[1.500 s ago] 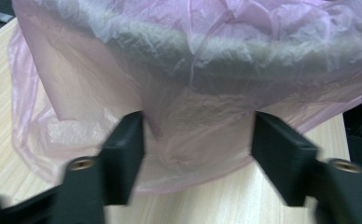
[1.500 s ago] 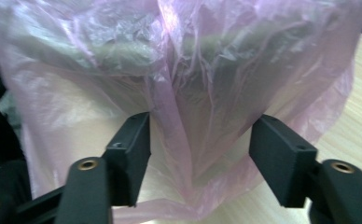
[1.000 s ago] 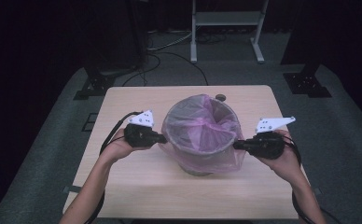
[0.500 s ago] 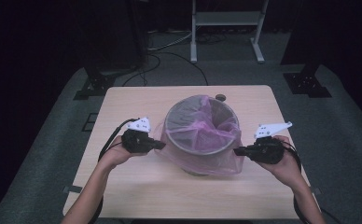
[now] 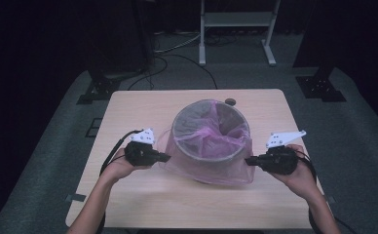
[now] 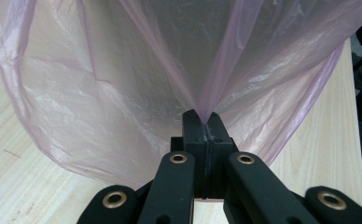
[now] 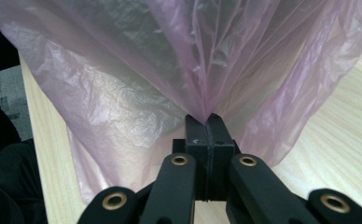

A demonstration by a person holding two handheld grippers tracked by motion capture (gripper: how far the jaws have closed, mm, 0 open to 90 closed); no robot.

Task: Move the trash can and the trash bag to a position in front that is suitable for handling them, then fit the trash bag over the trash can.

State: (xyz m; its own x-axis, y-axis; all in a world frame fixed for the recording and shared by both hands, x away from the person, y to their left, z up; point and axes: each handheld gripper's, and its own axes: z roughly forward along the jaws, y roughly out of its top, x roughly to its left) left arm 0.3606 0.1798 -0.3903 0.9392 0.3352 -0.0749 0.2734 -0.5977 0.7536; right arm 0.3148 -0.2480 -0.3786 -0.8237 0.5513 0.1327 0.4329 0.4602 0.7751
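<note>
Moved: left tongs (image 5: 165,157) lower, dragging the pink bag (image 5: 211,168) down the bin's (image 5: 211,127) side
Left tongs: clamped on a pinch of bag film (image 6: 202,109)
Right tongs (image 5: 248,162): clamped on the bag's opposite side (image 7: 207,112)
Bag: draped over the bin, skirt reaching the desk (image 5: 143,195)
Bin: upright, mid-desk

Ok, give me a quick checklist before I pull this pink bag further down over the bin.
1. Left gripper pinching the pink bag: ok, jaws closed on film.
2. Right gripper pinching the bag: ok.
3. Bag folded over the bin rim all round: ok, as far as the high view shows.
4. Bin upright on the table: ok.
5. Bag free of tears: cannot tell.
6. Small dark object behind the bin, apart from it: ok.
</note>
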